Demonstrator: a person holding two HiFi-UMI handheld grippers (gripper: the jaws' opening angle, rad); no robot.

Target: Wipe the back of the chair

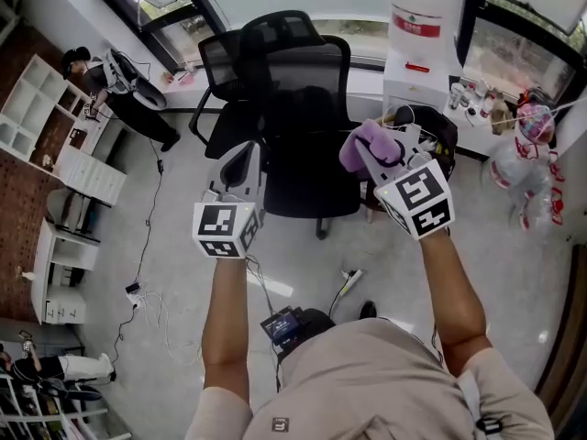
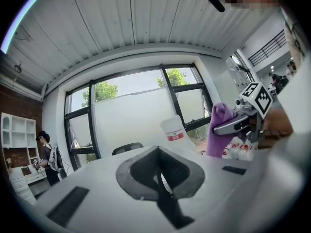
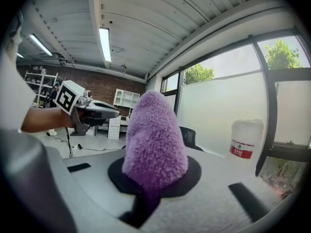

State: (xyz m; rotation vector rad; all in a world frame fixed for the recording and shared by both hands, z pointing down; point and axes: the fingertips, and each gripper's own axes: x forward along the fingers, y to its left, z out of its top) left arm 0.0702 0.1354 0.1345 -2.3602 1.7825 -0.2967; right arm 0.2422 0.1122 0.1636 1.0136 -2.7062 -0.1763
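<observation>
chair (image 1: 292, 108): black, with a mesh back and a headrest. it stands on the floor (image 1: 183, 273) straight ahead of you, seat toward you and back toward the window (image 2: 129, 113). in the head view both grippers lie over the seat, but neither touches the chair. in each gripper view only the top of the back shows past the gripper's body, well beyond it.

your right gripper (image 1: 369, 152) is clamped on a purple fluffy cloth (image 3: 155, 137). the cloth stands up from between the jaws in a thick tuft and hides their tips. the gripper is held up at the chair's right side, with its marker cube (image 1: 417, 200) toward you.

your left gripper (image 2: 158, 154) has its jaws together with nothing between them. it is held level with the right one, at the chair's left side, and the two are apart.

a water bottle (image 1: 417, 12) stands just right of the chair, by the window. a person (image 2: 46, 154) stands far off to the left, beside white shelves.
</observation>
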